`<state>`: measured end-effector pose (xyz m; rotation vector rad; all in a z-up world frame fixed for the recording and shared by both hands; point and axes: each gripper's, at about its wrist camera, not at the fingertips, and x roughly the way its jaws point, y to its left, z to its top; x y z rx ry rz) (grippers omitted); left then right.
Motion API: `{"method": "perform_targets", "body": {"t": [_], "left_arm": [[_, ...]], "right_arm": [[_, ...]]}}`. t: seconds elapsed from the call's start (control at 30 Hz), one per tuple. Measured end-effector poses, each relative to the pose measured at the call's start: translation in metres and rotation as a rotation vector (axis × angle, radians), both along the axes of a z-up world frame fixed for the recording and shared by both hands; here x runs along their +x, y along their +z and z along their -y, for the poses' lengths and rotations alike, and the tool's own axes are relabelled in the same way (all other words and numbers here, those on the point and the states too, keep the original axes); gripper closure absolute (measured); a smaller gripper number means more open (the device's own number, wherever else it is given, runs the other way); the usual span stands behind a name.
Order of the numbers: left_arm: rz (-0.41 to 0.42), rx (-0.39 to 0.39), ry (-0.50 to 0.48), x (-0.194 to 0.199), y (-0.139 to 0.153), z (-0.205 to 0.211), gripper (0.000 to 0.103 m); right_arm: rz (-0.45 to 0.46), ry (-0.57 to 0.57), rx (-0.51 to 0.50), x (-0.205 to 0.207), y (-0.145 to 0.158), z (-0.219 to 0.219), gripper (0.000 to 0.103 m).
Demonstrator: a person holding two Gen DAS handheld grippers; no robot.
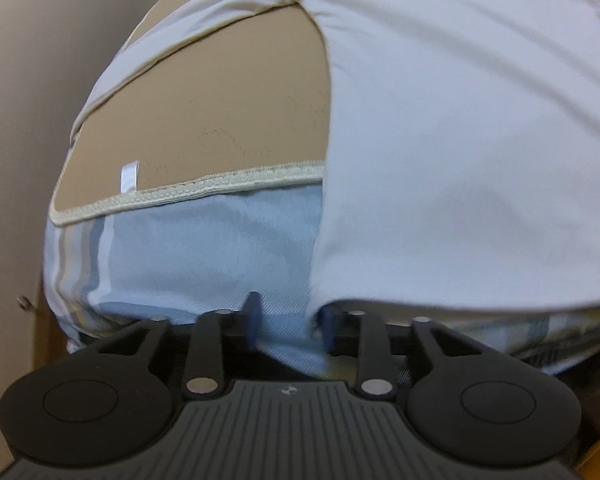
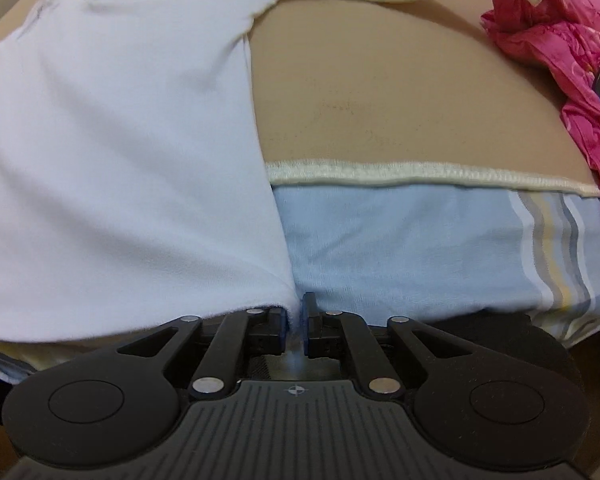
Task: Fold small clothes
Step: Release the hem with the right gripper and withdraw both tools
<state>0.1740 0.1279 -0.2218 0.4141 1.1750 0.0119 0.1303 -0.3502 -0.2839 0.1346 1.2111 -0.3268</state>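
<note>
Left wrist view: left claw (image 1: pixel 290 320) stands part open, pads astride the near hem of the white top (image 1: pixel 460 140), not pinching it. Right claw (image 2: pixel 296 320) is narrow, a sliver of the same hem between its pads. Top lies just ahead of both claws, over a blue towel (image 2: pixel 400 240) on the table (image 2: pixel 380 100). To do it well: let go cleanly, leave the fold flat, edges square. Pink cloth (image 2: pixel 560 40) far right, cut off. Hem blurred; fingertips hidden under cloth
</note>
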Motion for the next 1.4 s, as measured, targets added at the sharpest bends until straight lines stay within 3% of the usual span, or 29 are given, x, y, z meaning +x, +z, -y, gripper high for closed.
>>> {"method": "perform_targets", "body": {"t": [0.07, 0.17, 0.23, 0.37, 0.43, 0.5, 0.6, 0.67, 0.8, 0.87, 1.0, 1.17, 1.3, 1.4], "left_arm": [[-0.002, 0.043, -0.035, -0.007, 0.003, -0.002, 0.034], [-0.03, 0.026, -0.042, -0.017, 0.015, -0.014, 0.025], [-0.015, -0.055, -0.027, -0.023, 0.033, -0.024, 0.024], [0.118, -0.208, 0.014, -0.013, 0.07, -0.026, 0.001], [0.131, -0.229, 0.046, 0.01, 0.071, -0.013, 0.001], [0.094, -0.227, 0.077, 0.034, 0.057, 0.002, 0.001], [0.003, -0.098, 0.088, 0.052, 0.019, 0.02, 0.004], [-0.046, -0.005, 0.063, 0.047, -0.006, 0.023, 0.004], [0.002, 0.024, 0.035, 0.01, -0.006, 0.014, 0.001], [0.02, 0.033, 0.005, -0.006, 0.005, 0.015, 0.001], [0.158, 0.0, -0.026, -0.031, 0.049, 0.027, 0.001], [0.207, -0.114, -0.028, -0.048, 0.106, 0.058, 0.001], [0.254, -0.127, -0.058, -0.067, 0.14, 0.083, 0.001], [0.279, -0.148, -0.079, -0.082, 0.16, 0.094, 0.001]], "right_arm": [[-0.047, -0.005, -0.013, -0.006, 0.004, 0.001, 0.068], [-0.077, -0.079, 0.074, -0.023, 0.021, 0.01, 0.054], [-0.011, -0.12, 0.119, -0.033, 0.042, 0.014, 0.048], [0.169, -0.051, 0.09, -0.017, 0.072, 0.001, 0.038], [0.223, -0.022, 0.075, 0.004, 0.072, -0.009, 0.035], [0.244, -0.002, 0.058, 0.024, 0.059, -0.017, 0.035], [0.154, 0.011, -0.01, 0.042, 0.027, -0.026, 0.035], [0.027, -0.001, -0.038, 0.041, 0.005, -0.028, 0.035], [0.011, -0.056, 0.025, 0.007, 0.01, -0.027, 0.033], [0.043, -0.086, 0.066, -0.007, 0.027, -0.029, 0.033], [0.189, -0.108, 0.1, -0.029, 0.075, -0.049, 0.029], [0.357, -0.004, 0.104, -0.039, 0.127, -0.083, 0.021], [0.456, 0.052, 0.082, -0.057, 0.159, -0.103, 0.017], [0.516, 0.1, 0.008, -0.071, 0.171, -0.112, 0.013]]}}
